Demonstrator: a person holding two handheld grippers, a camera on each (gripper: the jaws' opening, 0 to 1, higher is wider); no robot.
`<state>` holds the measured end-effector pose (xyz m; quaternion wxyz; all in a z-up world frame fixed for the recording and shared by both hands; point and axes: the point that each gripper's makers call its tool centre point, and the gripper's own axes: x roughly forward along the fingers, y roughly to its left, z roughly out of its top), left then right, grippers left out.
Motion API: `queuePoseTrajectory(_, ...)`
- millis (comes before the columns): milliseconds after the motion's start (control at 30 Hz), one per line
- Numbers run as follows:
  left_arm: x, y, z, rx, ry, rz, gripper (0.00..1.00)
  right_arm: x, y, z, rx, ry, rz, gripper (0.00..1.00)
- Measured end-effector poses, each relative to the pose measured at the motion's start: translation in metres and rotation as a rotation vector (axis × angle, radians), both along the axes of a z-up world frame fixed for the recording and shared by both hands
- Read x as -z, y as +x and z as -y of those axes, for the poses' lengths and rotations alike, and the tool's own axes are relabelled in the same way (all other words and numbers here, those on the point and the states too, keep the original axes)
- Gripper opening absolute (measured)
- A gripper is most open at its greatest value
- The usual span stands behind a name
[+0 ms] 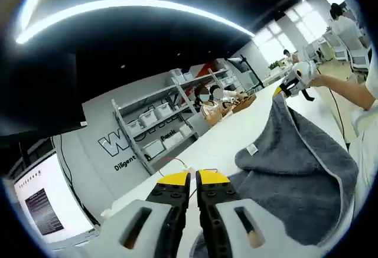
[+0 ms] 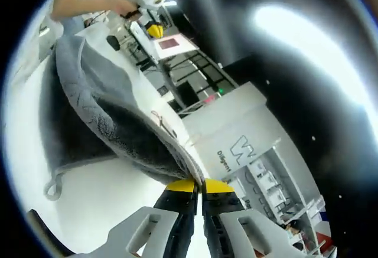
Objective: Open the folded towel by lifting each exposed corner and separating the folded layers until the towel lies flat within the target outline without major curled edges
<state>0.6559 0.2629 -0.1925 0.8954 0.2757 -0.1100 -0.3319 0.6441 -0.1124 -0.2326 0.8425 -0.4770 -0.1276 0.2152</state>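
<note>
A grey towel (image 1: 295,175) lies partly on the white table (image 1: 218,140), with a small white label (image 1: 253,149) on its upper layer. In the left gripper view a person's hand holds my right gripper (image 1: 290,85) up at the far right, drawing one towel corner into a peak. My left gripper (image 1: 193,178) is shut, with nothing visible between its yellow tips; the towel lies just to its right. In the right gripper view my right gripper (image 2: 198,184) is shut on the towel (image 2: 100,116) edge, and the cloth hangs away toward my left gripper (image 2: 150,16). A hanging loop (image 2: 52,190) dangles at one corner.
Metal shelves (image 1: 171,116) with white bins stand behind the table, beside a wall with lettering. A lit monitor (image 1: 47,205) sits at the left. People sit at the far end of the table (image 1: 215,101). More desks and equipment (image 2: 171,42) line the room.
</note>
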Motion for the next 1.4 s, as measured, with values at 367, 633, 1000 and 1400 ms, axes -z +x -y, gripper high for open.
queuePoseTrajectory(367, 0.05, -0.016, -0.004, -0.074, 0.4, -0.005, 0.17, -0.031, 0.011, 0.012, 0.007, 0.09, 0.084, 0.0)
queuePoseTrajectory(633, 0.1, -0.048, 0.005, 0.096, 0.539, -0.134, 0.29, -0.041, 0.023, 0.015, 0.016, 0.132, 0.119, 0.0)
queuePoseTrajectory(1000, 0.119, -0.105, 0.057, 0.361, 0.537, -0.162, 0.36, -0.091, 0.012, -0.001, -0.149, 0.402, 0.198, 0.0)
queuePoseTrajectory(1400, 0.184, -0.105, 0.049, 0.298, 0.669, -0.36, 0.32, -0.147, -0.023, -0.005, -0.33, 0.599, 0.308, 0.0)
